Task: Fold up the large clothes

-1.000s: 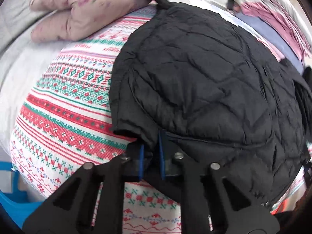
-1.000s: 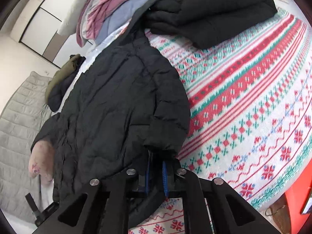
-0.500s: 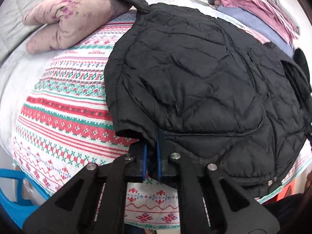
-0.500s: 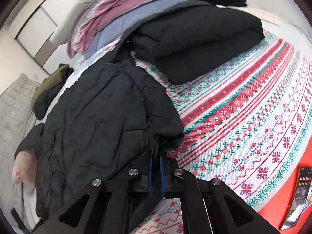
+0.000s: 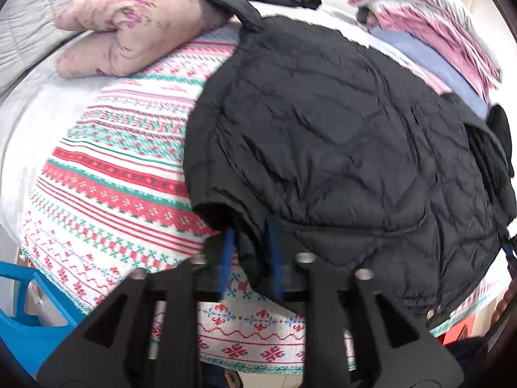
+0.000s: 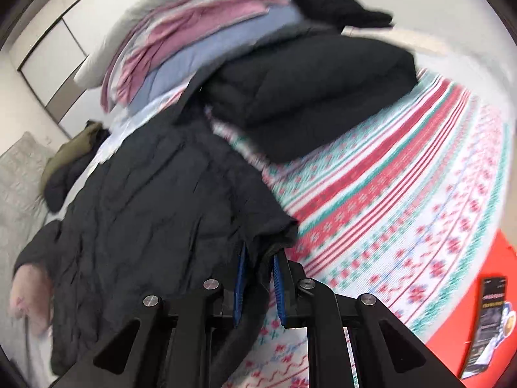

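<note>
A large black quilted jacket (image 5: pixel 323 135) lies spread on a bed with a red, green and white patterned blanket (image 5: pixel 113 177). My left gripper (image 5: pixel 248 245) has its jaws parted a little, with the jacket's hem corner still between the blue pads. In the right wrist view the same jacket (image 6: pixel 155 210) lies to the left. My right gripper (image 6: pixel 258 274) also stands slightly parted around the other hem corner, cloth between its pads.
A pink pillow (image 5: pixel 129 29) lies at the far left. A stack of folded pink, blue and white bedding (image 6: pixel 194 32) and a folded black coat (image 6: pixel 307 90) sit behind the jacket. A blue basket (image 5: pixel 22 317) stands below the bed edge. A phone (image 6: pixel 488 320) lies on a red surface.
Both grippers pulled the jacket's hem toward the near bed edge, then their jaws widened from tightly shut to slightly parted. The jacket now lies flatter on the blanket.
</note>
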`<state>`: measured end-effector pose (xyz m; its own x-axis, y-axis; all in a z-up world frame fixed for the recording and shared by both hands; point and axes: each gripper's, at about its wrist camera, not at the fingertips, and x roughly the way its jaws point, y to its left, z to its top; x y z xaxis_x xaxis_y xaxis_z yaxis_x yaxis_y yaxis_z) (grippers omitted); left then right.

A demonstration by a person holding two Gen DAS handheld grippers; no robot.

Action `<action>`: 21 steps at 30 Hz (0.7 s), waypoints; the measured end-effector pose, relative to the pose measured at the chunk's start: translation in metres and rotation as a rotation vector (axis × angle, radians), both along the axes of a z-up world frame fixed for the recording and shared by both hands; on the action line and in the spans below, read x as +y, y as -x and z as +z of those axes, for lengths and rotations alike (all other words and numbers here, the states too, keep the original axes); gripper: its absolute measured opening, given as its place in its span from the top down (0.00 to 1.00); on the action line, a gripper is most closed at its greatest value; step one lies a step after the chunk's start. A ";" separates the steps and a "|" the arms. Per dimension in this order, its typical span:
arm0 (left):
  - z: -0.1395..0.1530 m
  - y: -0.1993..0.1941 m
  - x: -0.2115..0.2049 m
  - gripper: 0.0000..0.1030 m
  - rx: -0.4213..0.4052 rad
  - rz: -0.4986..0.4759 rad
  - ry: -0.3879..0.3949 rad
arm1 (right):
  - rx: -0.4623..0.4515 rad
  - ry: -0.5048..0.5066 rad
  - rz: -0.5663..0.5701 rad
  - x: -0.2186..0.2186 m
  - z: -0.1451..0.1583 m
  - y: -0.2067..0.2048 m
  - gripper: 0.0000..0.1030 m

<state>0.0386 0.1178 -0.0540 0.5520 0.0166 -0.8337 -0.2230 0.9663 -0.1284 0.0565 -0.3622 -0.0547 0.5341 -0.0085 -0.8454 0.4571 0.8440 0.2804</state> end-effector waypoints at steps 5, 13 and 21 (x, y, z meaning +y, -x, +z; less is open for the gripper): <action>0.020 -0.002 0.008 0.43 -0.073 0.074 -0.006 | -0.024 0.080 -0.027 0.013 0.010 -0.003 0.72; 0.047 -0.027 -0.001 0.42 -0.087 0.116 0.071 | -0.167 0.060 -0.212 -0.012 0.027 0.013 0.17; 0.110 -0.082 -0.067 0.27 -0.088 -0.075 0.129 | -0.124 -0.023 -0.003 0.042 0.000 -0.032 0.17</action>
<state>0.1202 0.0511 0.0558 0.6186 -0.1315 -0.7746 -0.1331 0.9541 -0.2683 0.0882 -0.3203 -0.0544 0.6343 0.0084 -0.7731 0.4201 0.8357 0.3538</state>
